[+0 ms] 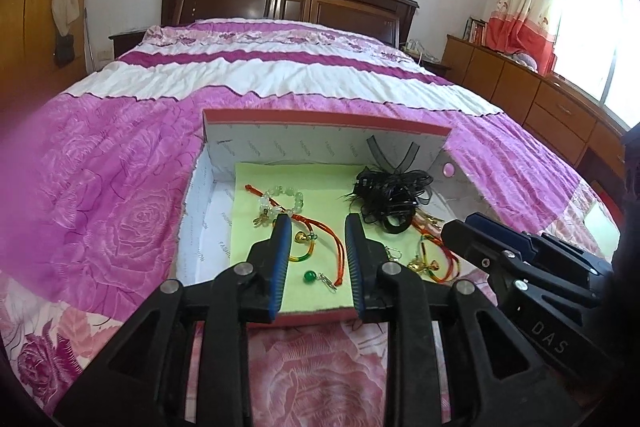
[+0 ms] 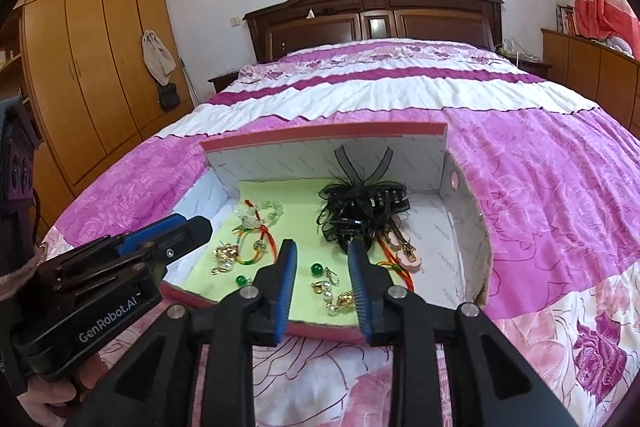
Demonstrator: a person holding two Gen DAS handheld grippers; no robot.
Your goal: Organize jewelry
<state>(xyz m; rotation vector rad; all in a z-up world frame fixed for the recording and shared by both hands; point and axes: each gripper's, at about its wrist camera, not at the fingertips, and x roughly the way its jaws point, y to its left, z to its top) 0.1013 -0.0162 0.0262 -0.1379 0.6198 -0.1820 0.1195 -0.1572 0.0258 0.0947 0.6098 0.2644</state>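
Both grippers hover over the near edge of the open box (image 1: 320, 131) on the bed (image 1: 100, 187). Left gripper (image 1: 318, 223): fingers apart, nothing between them. Right gripper (image 2: 322, 249): fingers apart, also empty. All jewelry lies loose on the green liner (image 1: 248, 175) inside the box: bead bracelet (image 1: 286, 197), red cord (image 1: 320, 247), green bead (image 1: 309, 275), gold earrings (image 2: 336, 297), black hair accessory (image 2: 360, 207). Risks, as judged: cords and the rainbow bracelet (image 1: 432, 267) overlap, so lifting one piece could drag its neighbours along; small round beads could roll or slip from the flat pads; the soft bedding could let the box shift under a push; the grippers sit close together and could collide. Hard to read: the black ribbon tangle hides what lies beneath it; the pink clip (image 2: 408, 251) is partly covered by the right finger; the box's near wall is cut off by both grippers.
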